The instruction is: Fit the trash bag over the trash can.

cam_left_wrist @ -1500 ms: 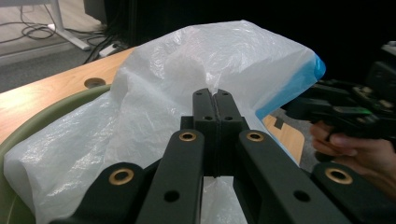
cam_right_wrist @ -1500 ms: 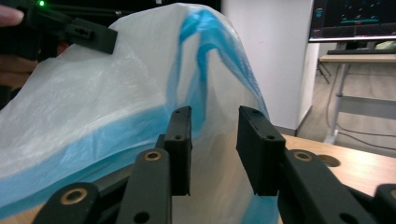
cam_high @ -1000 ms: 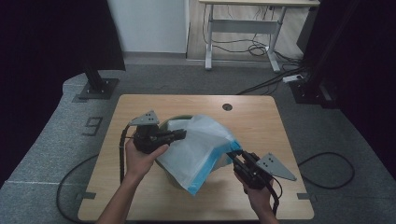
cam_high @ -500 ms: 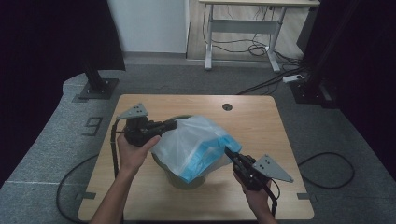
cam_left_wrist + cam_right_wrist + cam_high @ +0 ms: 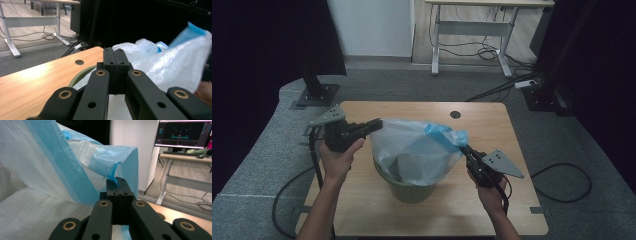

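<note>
At the left of the high view I have my left gripper [image 5: 374,125] held above the wooden worktop [image 5: 362,200], its grey three-cornered plate [image 5: 328,116] tilted up toward the far left edge. Its jaws are pressed fully together on the left rim of the translucent white bin liner [image 5: 412,145]; in the left gripper view the gripper [image 5: 115,53] has no gap between its jaws and the liner [image 5: 172,67] spreads away to its right. The liner is stretched wide open between my two grippers, hanging down into the green waste bin [image 5: 412,190], which stands upright near the middle of the worktop, closer to my side. A dark shape sits inside the liner, but I cannot tell what it is. The liner's blue drawstring band [image 5: 444,135] runs along its right rim. There my right gripper [image 5: 463,149] is closed tight on that edge; in the right gripper view the gripper [image 5: 119,180] pinches a small blue fold of the band [image 5: 113,173]. Beyond the worktop's far edge, a round cable hole [image 5: 455,114] shows in the wood, and a grey carpeted floor [image 5: 572,130] lies around it.
</note>
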Demonstrator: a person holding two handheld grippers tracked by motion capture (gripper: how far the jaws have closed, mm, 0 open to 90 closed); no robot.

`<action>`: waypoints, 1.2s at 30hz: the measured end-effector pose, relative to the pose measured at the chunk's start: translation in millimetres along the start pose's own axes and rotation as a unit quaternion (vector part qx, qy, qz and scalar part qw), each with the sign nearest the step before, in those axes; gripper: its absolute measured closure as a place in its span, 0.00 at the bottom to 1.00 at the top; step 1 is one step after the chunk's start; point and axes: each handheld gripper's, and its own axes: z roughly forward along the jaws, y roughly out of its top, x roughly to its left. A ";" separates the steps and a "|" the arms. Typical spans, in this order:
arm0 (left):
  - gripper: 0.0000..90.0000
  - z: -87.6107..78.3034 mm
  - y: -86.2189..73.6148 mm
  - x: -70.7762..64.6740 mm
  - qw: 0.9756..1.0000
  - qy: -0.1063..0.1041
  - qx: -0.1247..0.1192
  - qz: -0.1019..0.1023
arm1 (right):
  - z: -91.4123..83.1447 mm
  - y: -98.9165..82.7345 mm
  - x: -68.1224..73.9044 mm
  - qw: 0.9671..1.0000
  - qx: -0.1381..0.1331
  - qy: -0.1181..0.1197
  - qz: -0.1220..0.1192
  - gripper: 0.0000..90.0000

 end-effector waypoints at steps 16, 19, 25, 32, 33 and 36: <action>1.00 -24.2 -50.0 -1.0 1.000 -0.021 0.008 -0.007 | -25.7 -1.7 19.7 0.999 -0.016 0.024 -0.036 0.99; 1.00 -25.8 -54.7 -1.0 1.000 -0.023 0.014 -0.007 | -27.9 -7.6 20.0 0.999 -0.009 0.029 -0.036 0.99; 1.00 -27.7 -59.2 -4.3 0.999 -0.027 0.034 0.001 | -32.5 -14.3 21.8 0.999 -0.002 0.037 -0.036 0.99; 1.00 -34.0 -67.2 -8.3 0.998 -0.022 0.065 0.014 | -43.2 -24.7 27.6 0.998 0.008 0.059 -0.022 0.99; 1.00 -35.4 -70.0 -9.2 0.997 -0.019 0.070 0.017 | -45.3 -27.6 29.6 0.998 0.010 0.066 -0.015 0.99; 1.00 -39.0 -80.3 -8.1 0.997 -0.010 0.081 0.016 | -49.8 -37.7 35.7 0.997 0.022 0.076 -0.013 0.99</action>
